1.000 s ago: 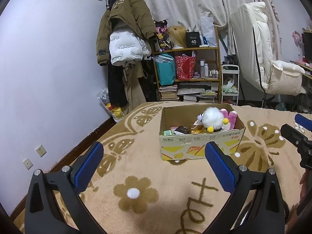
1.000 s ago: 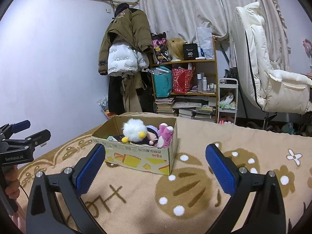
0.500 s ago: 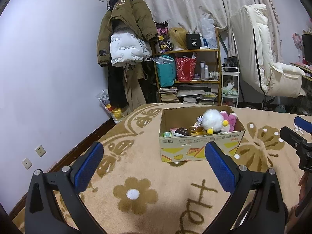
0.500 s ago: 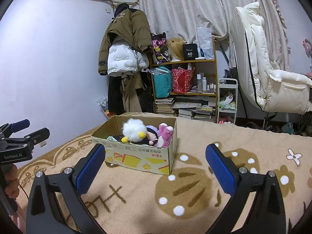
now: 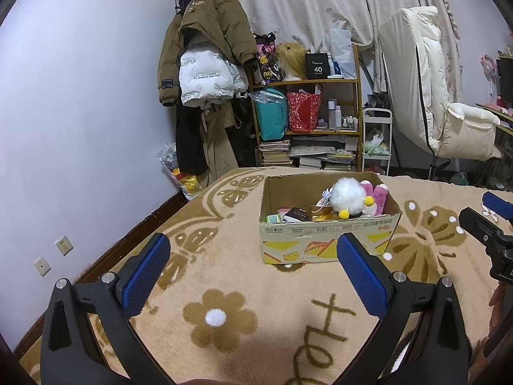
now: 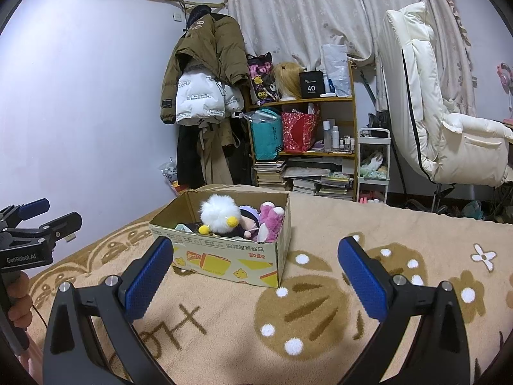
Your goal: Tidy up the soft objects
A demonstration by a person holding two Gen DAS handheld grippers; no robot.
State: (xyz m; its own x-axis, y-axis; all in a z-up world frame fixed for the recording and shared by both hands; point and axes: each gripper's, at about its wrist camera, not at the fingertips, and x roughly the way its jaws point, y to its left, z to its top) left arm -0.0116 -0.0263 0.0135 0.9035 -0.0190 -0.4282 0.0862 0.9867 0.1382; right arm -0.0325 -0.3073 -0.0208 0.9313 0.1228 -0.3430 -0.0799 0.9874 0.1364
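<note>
Left gripper (image 5: 253, 260): jaws spread wide, blue pads (image 5: 146, 274) well apart, nothing between them; it hovers over the tan flower-patterned blanket (image 5: 224, 314), aimed at the cardboard box (image 5: 327, 240) just ahead. Box sits open-topped on the blanket, yellow print on its near wall. Contents: white fluffy plush (image 5: 348, 197) with yellow pom-poms on top near the right end, pink plush (image 5: 376, 194) touching it on the right, small packets and flat items (image 5: 288, 215) in the left part. Right gripper (image 6: 255, 261): jaws likewise wide apart, empty, held above the blanket; from this view the box (image 6: 231, 256) lies ahead and slightly left, white plush (image 6: 219, 213) beside a purple-and-pink plush (image 6: 267, 219). Behind: coats on the wall (image 6: 205, 73), cluttered shelf (image 6: 304, 134), white padded chair (image 6: 433, 122) at far right.
</note>
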